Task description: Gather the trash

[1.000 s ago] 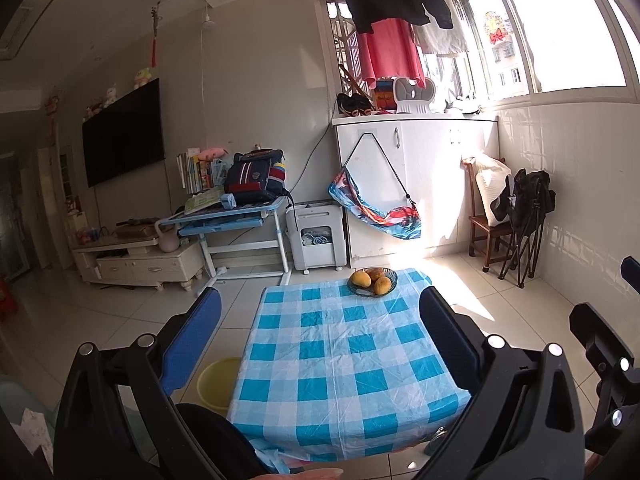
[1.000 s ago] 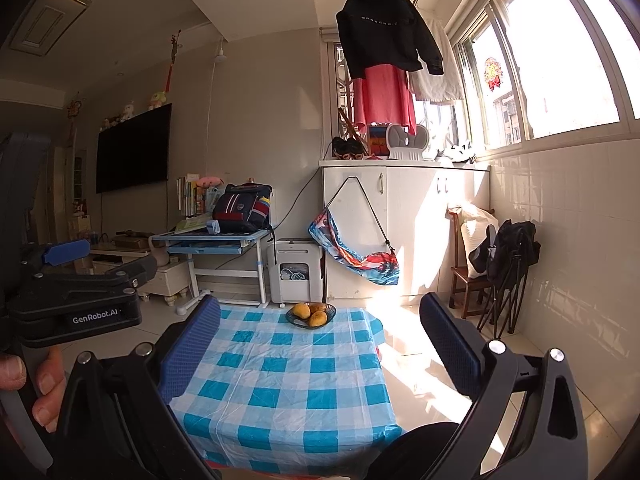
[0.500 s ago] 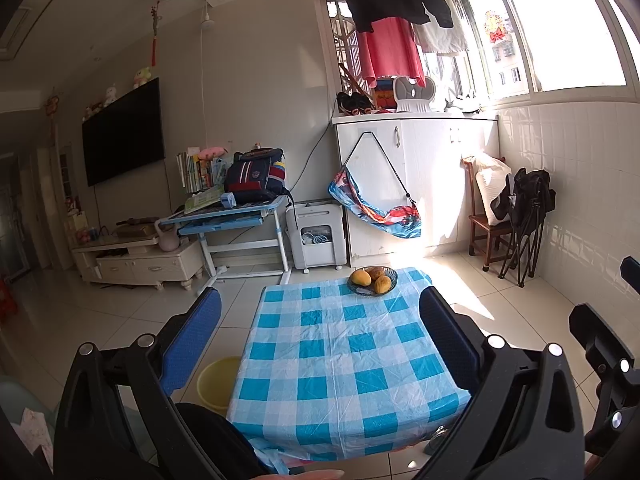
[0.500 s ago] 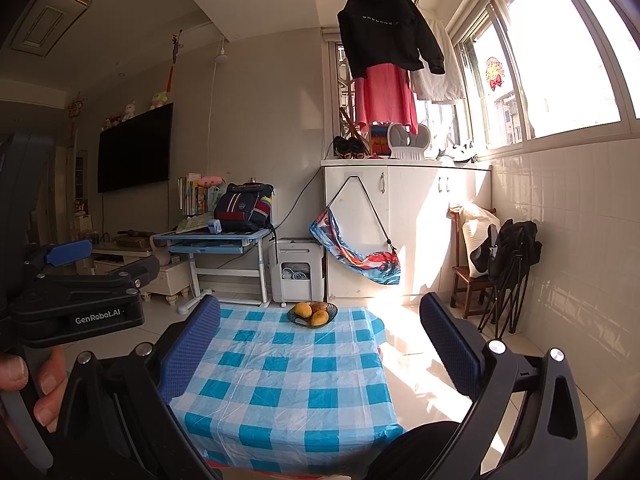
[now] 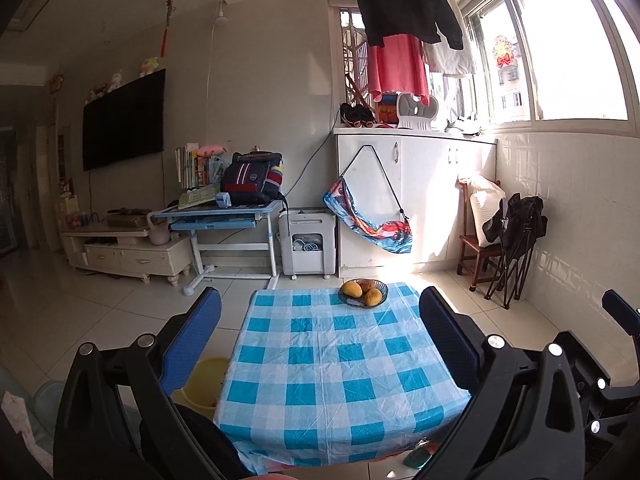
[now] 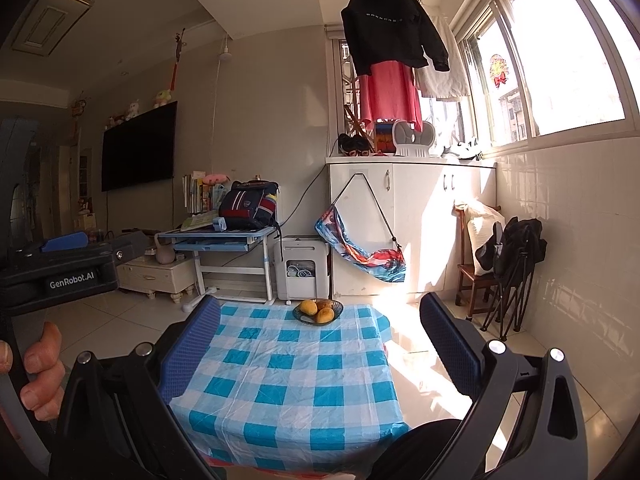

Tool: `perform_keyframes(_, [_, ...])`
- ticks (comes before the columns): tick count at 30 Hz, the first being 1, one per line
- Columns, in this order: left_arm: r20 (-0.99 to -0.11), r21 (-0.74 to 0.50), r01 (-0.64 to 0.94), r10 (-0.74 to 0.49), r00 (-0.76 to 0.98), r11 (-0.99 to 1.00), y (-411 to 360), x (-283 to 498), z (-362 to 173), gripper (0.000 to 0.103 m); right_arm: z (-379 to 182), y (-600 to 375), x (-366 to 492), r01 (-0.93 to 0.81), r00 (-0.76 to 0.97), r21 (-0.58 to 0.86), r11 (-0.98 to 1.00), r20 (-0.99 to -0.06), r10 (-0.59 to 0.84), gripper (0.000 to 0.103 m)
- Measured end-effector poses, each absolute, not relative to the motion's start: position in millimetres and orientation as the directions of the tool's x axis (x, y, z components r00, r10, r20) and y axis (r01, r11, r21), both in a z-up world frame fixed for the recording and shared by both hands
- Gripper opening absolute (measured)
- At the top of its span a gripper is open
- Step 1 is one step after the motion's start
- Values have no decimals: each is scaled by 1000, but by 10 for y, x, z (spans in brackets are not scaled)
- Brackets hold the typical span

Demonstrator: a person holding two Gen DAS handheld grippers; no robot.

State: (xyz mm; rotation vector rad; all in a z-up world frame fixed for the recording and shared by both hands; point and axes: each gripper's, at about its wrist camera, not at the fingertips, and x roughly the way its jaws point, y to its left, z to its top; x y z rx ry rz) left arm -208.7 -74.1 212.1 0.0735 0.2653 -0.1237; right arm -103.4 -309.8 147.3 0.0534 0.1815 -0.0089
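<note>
A low table with a blue and white checked cloth [image 5: 344, 364] [image 6: 296, 376] stands in front of both grippers. On its far edge sits a dark bowl of yellow fruit [image 5: 363, 293] [image 6: 317, 311]; the cloth holds nothing else. A yellow bin [image 5: 202, 386] rests on the floor at the table's left side. My left gripper [image 5: 320, 344] is open and empty, held above the table's near half. My right gripper [image 6: 320, 344] is also open and empty. The left gripper's body [image 6: 60, 272], with a hand [image 6: 38, 372] on it, shows at the right wrist view's left edge.
A small blue desk [image 5: 224, 216] with a backpack, a white appliance [image 5: 307, 242] and a white cabinet [image 5: 412, 200] line the far wall. A wooden chair and a folded black chair [image 5: 516, 240] stand by the tiled right wall. Sunlit tile floor surrounds the table.
Both views have shifted only slightly; the right wrist view tilted a little upward. Both grippers stayed open and nothing on the table moved.
</note>
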Motion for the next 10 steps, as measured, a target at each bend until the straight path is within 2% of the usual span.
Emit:
perform_keyframes(3, [-302, 102, 123, -87, 949, 987, -754, -1988, 2057, 96, 1459, -3093, -1020, 11, 983, 51, 999, -186, -1, 95])
perform_keyframes(10, [-381, 88, 135, -92, 920, 987, -679, -1804, 1848, 96, 1390, -3079, -968, 7, 980, 48, 999, -198, 3, 95])
